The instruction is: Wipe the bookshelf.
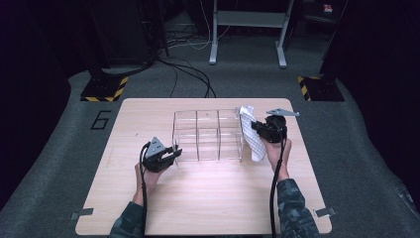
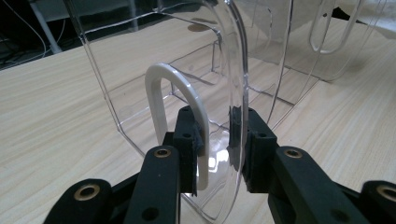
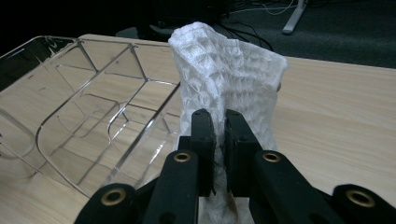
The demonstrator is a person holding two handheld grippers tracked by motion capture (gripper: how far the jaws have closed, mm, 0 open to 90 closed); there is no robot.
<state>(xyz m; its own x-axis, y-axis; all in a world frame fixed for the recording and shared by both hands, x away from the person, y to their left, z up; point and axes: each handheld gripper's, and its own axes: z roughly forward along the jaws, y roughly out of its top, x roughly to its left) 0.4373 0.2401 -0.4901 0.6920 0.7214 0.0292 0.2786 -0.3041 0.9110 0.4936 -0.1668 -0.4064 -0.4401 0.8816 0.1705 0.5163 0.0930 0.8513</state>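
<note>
Clear acrylic compartment organiser (image 1: 208, 135) at frame centre on pale wooden counter (image 1: 198, 198). Left gripper (image 1: 171, 154), lower left of organiser: fingers (image 2: 189, 140) pinching its near wall beside white U-shaped handle (image 2: 161, 100). Right gripper (image 1: 254, 127), right of centre: fingers (image 3: 204, 135) pressed on white waffle-weave cloth (image 3: 229, 79), hanging at organiser's right edge.

White waffle-weave cloth (image 1: 252, 136) hangs beside the clear compartmented organizer (image 1: 208, 135).

Dark camo-pattern sleeves (image 1: 292, 208), 2 black grippers with brass-ringed screw holes, grey 3-cornered plates (image 1: 282, 112) on top, black cables (image 1: 272, 193) trailing back.
</note>
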